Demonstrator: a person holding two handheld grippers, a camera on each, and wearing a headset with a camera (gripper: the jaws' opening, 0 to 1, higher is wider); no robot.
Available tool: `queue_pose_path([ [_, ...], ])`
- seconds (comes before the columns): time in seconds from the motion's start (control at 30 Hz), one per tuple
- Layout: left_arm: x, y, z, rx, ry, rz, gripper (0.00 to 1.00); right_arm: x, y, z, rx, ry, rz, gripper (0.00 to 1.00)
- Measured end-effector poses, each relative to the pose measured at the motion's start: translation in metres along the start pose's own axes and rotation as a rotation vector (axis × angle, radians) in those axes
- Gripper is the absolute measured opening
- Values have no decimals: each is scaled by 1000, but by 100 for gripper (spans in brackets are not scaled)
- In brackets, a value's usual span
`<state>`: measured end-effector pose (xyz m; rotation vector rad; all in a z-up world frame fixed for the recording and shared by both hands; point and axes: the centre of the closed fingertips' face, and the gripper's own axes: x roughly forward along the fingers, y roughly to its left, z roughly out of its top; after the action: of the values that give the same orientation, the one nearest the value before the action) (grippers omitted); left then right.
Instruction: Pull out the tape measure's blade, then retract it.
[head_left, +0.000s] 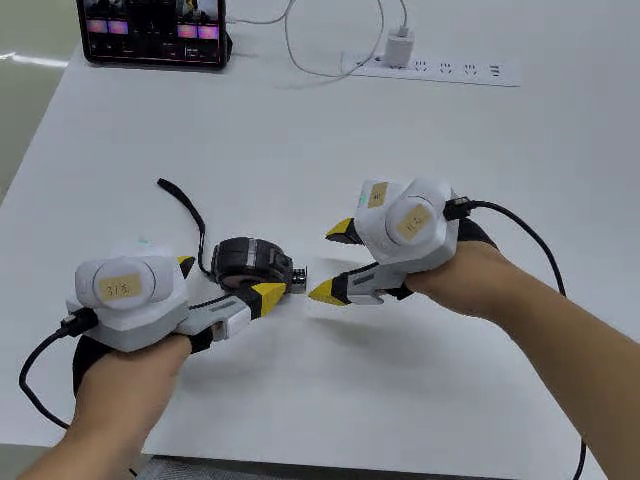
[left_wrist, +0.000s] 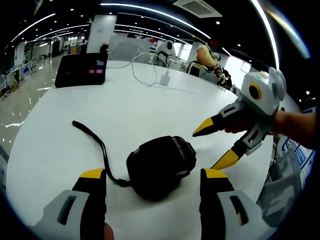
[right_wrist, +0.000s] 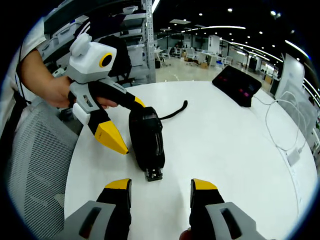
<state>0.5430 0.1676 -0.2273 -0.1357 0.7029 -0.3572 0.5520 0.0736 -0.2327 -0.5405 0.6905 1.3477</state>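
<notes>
A: Biggest first?
B: White bench (head_left: 450, 150), everything sits on it.

A: Hand-held grippers?
B: Two, white bodies, black jaws with yellow tips, one in each hand. The left hand-held gripper (head_left: 227, 279) is near the front edge. Its jaws are spread wide and straddle the tape measure, one tip on each side. Its own view shows a gap at both tips, so no grip. The right hand-held gripper (head_left: 332, 262) points in from the right, jaws also wide, holding nothing. Its tips are just beside the tape's front end, apart from it.

A: Back of the bench?
B: Dark tablet (head_left: 155, 30) at the far left corner, lit coloured tiles on its screen. White power strip (head_left: 440, 68) lies along the far edge, right of the tablet.

A: Task item?
B: Black tape measure (head_left: 250, 262), lying on the bench at centre-left, between the left jaws. Its mouth faces the right hand-held gripper.

A: Smaller bits?
B: White charger (head_left: 400, 45) plugged into the strip's left end, with a white cable (head_left: 300, 60) looping toward the tablet. A black wrist strap (head_left: 185, 205) trails from the tape's case toward the far left, flat on the bench. The blade's metal end hook (head_left: 298, 278) sits right at the case mouth, no blade length showing.
</notes>
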Motion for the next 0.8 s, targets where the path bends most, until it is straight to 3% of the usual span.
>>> queue_pose_path([
  [0.8, -18, -4, -3, 125, 21, -64, 82, -36, 3, -16, 81, -71, -83, 61],
])
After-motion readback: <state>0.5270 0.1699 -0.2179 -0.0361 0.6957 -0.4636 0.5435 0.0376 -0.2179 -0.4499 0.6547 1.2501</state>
